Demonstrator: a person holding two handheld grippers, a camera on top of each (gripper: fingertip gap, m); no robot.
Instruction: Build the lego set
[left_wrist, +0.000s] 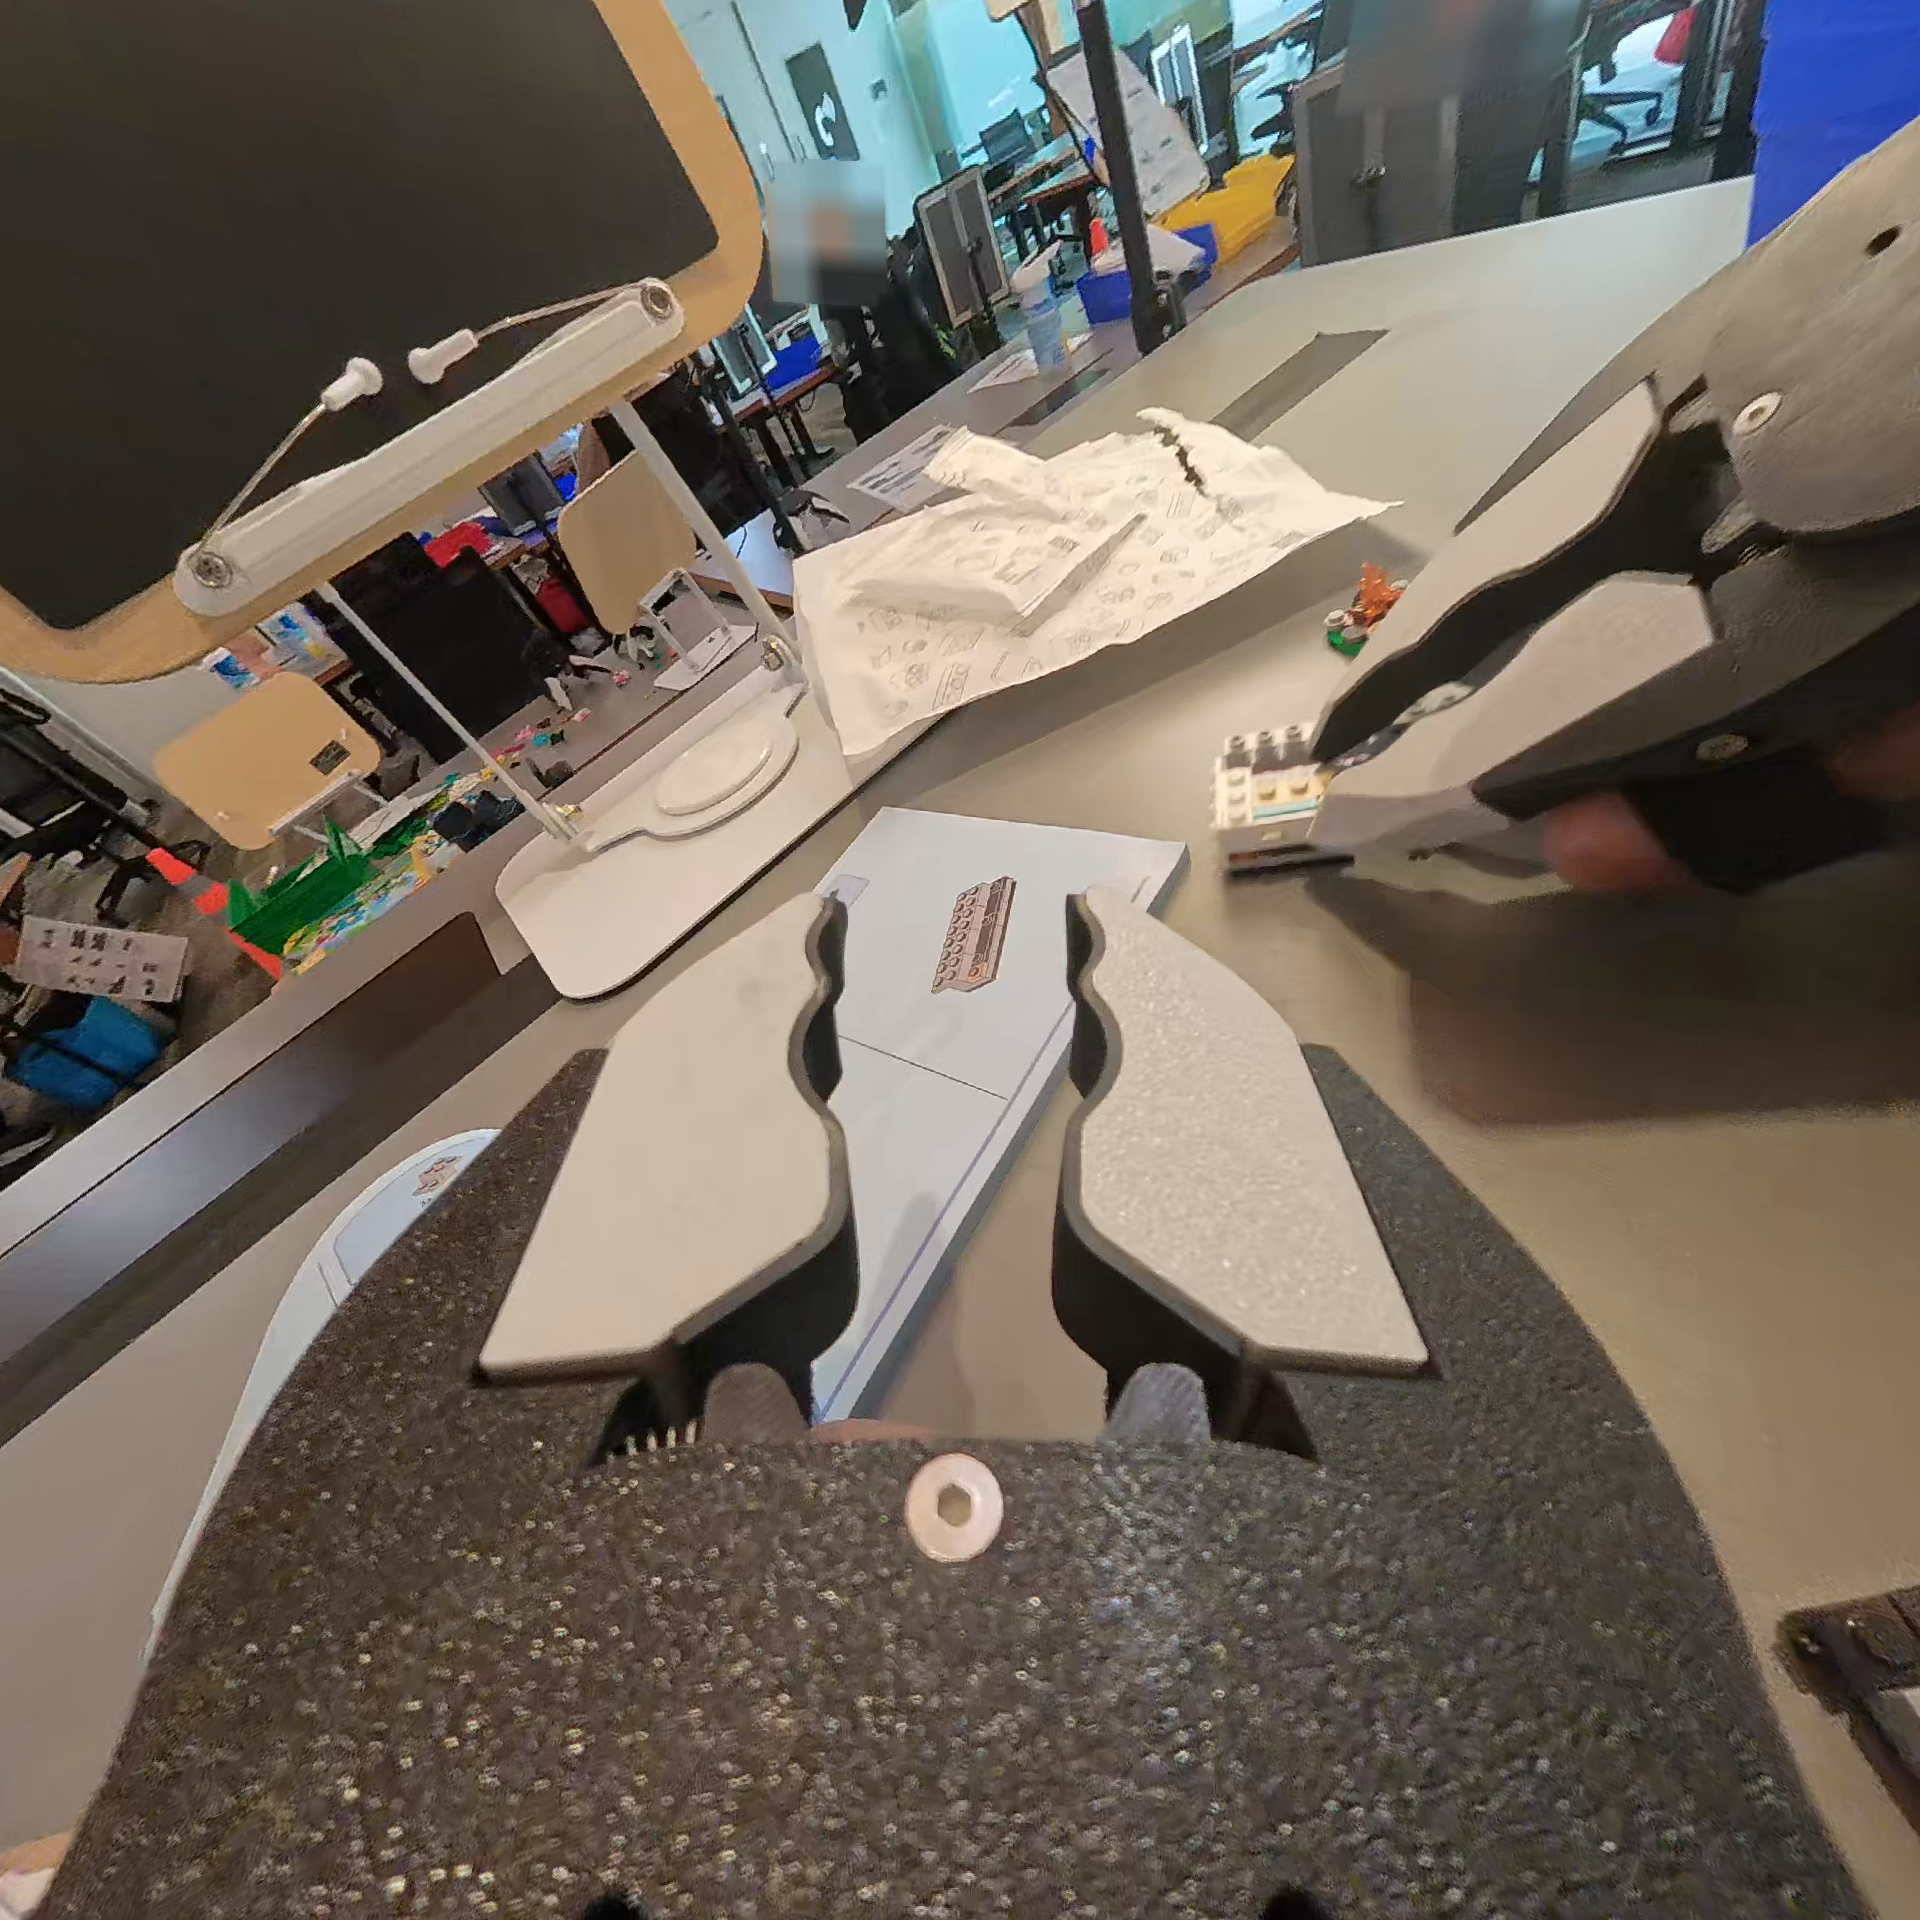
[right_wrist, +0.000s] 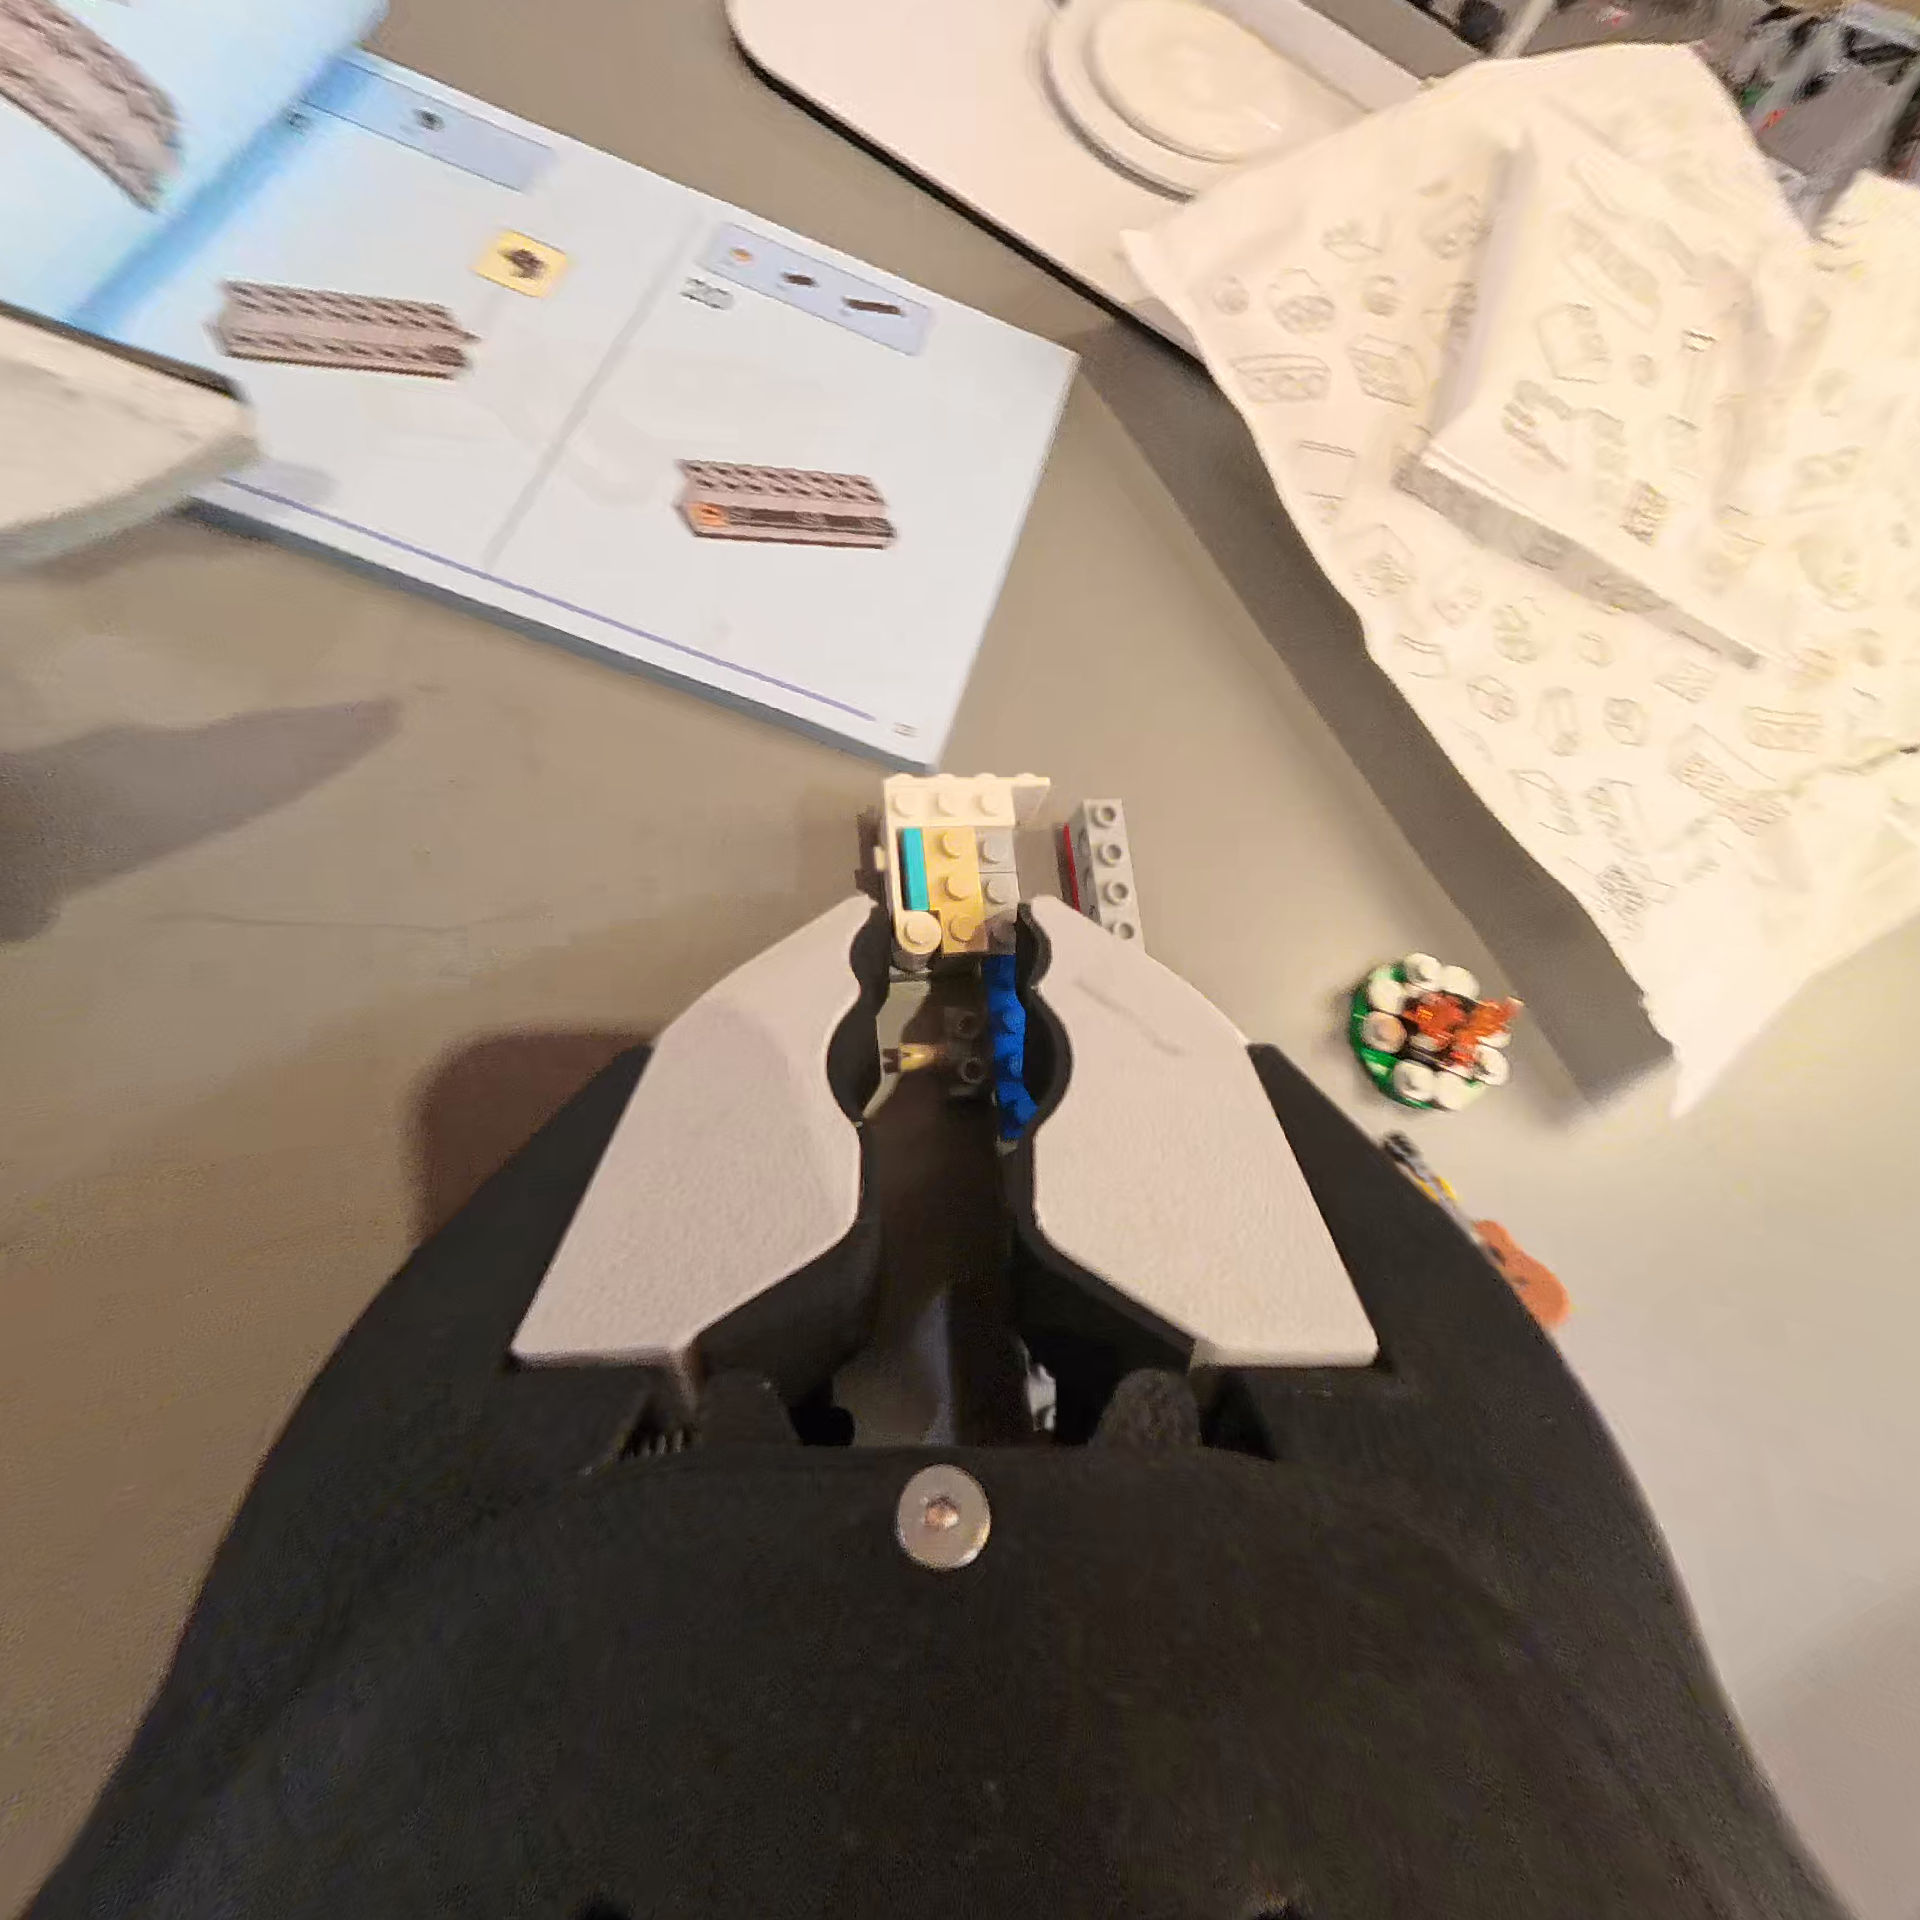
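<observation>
My right gripper (right_wrist: 951, 925) is shut on a small brick assembly (right_wrist: 956, 852) of white, tan, grey and turquoise pieces, with both fingertips against its near end. A blue piece (right_wrist: 1008, 1039) and dark parts sit farther back between the fingers. In the left wrist view the right gripper (left_wrist: 1328, 779) clamps the same assembly (left_wrist: 1262, 779) low over the grey table (left_wrist: 1351, 1299). My left gripper (left_wrist: 951, 904) is open and empty above the open instruction booklet (left_wrist: 1039, 862). One of its fingers (right_wrist: 104, 436) shows at the left edge of the right wrist view.
A grey brick with holes (right_wrist: 1107, 873) lies right of the assembly. A green round piece with orange parts (right_wrist: 1429, 1029) and a brown piece (right_wrist: 1517, 1268) lie farther right. A printed white paper bag (right_wrist: 1558, 416) and a white stand base (left_wrist: 644, 883) lie beyond the booklet (right_wrist: 727, 416).
</observation>
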